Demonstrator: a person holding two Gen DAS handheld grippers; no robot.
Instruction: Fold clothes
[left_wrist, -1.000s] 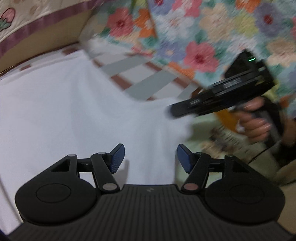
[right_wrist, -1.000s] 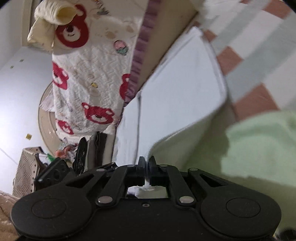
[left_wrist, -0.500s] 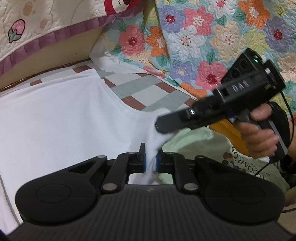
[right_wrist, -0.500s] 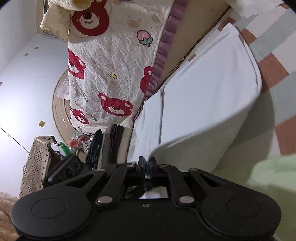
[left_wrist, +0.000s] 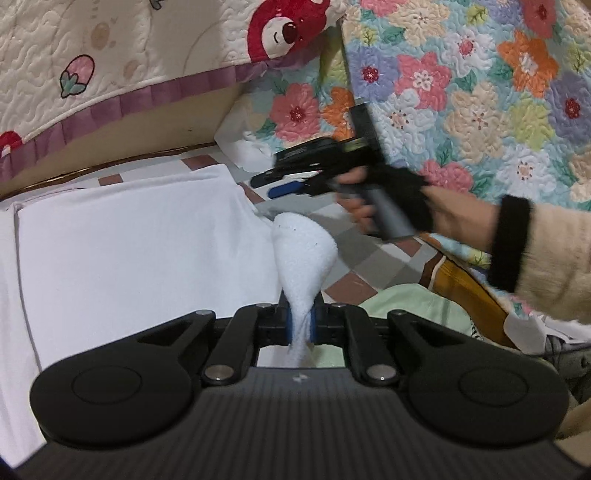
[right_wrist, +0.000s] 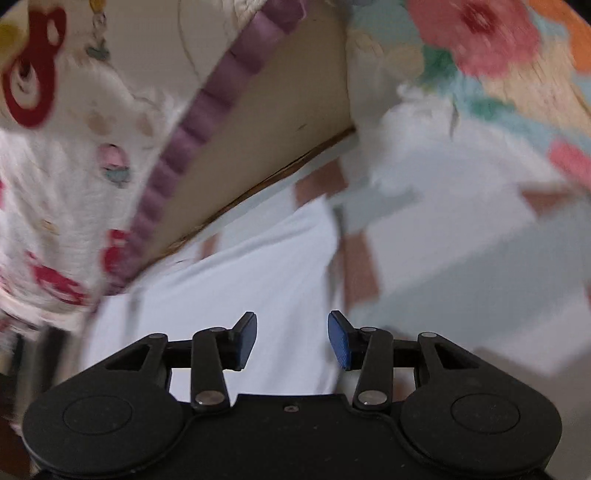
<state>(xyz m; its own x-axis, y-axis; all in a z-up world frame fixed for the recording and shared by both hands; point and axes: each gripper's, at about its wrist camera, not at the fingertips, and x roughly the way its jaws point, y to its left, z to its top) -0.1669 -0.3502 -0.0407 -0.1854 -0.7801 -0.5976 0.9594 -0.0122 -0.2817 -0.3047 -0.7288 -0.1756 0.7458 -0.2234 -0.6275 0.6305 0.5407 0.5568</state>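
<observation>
Since the earlier frame the right gripper (left_wrist: 291, 181) has let go of the white cloth (left_wrist: 140, 240) and swung away toward the far side of the checked mat (left_wrist: 373, 254), near the floral quilt (left_wrist: 461, 92); its jaws, then pinched on the fabric, are now opening with nothing between them. That cloth lies folded flat on the mat, its far edge close to the wall under the bear quilt (left_wrist: 147, 55). From the right wrist view, which is blurred, the cloth (right_wrist: 258, 280) spreads below and ahead of the spread blue pads (right_wrist: 340, 339), which do not press on it. One corner of the cloth rises off the mat in a narrow peak that runs down into the left gripper (left_wrist: 301, 326). Its jaws are pressed together on that corner, the fabric bunched between the pads. A hand (left_wrist: 424, 206) in a dark fingerless glove holds the right gripper's grip.
</observation>
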